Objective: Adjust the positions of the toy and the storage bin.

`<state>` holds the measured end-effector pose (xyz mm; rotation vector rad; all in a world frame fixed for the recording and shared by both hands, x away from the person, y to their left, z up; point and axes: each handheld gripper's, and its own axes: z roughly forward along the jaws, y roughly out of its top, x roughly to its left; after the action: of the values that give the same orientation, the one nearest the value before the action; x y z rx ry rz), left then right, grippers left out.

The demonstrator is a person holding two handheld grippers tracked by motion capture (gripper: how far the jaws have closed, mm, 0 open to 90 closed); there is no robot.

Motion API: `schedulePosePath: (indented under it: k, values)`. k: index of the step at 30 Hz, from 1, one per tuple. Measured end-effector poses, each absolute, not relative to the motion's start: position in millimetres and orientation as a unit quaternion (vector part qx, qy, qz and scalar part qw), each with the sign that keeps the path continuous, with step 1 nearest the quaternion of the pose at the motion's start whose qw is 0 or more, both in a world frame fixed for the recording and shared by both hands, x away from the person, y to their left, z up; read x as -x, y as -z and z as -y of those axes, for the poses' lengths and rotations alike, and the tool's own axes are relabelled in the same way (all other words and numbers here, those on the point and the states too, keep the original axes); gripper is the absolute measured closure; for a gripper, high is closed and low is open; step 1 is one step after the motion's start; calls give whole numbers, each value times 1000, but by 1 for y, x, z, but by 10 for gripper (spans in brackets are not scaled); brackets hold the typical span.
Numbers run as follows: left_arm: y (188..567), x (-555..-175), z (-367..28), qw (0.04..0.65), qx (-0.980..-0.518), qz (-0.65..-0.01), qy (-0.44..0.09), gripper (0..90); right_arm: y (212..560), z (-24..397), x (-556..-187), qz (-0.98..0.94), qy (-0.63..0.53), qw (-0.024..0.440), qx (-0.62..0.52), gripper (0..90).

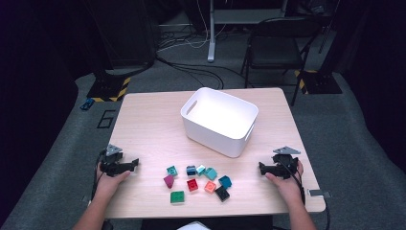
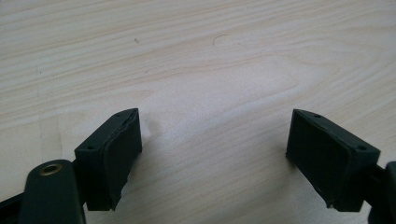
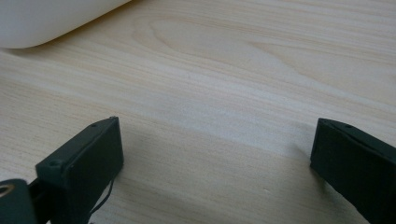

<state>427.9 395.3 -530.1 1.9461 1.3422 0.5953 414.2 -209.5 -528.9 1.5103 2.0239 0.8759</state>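
Observation:
Several small toy bricks lie in a loose cluster near the table's front edge: a green one [image 1: 177, 197], a red one [image 1: 192, 185], a magenta one [image 1: 168, 180], a black one [image 1: 222, 193] and teal ones [image 1: 211, 173]. Behind them stands a white bin [image 1: 219, 120], its corner [image 3: 46, 21] at the top left of the right gripper view. My left gripper [image 1: 136, 163] rests on the table left of the bricks, open [image 2: 212, 154], bare wood between its jaws. My right gripper [image 1: 261, 167] rests to their right, open [image 3: 215, 163] and holding nothing.
The wooden table [image 1: 148, 120] has bare room at its left and back left. Beyond it are a grey floor with cables, a folding chair [image 1: 275, 48] and stand bases with yellow-black tape [image 1: 110, 88].

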Motion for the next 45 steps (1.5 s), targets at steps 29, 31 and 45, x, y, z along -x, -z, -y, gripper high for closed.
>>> schedulePosePath:
  k: [29,31,45]
  values:
    - [513,-423,-380,339,-758,-523,-190,392,520,200,-404,-729,-328,234,-554,401]
    - [508,-423,-379,347,-755,-523,-190,393,516,197,-404,-729,-323,234,-556,416]
    - [480,-421,-368,367,-754,-504,-205,405,461,186,-415,-723,-341,237,-553,436]
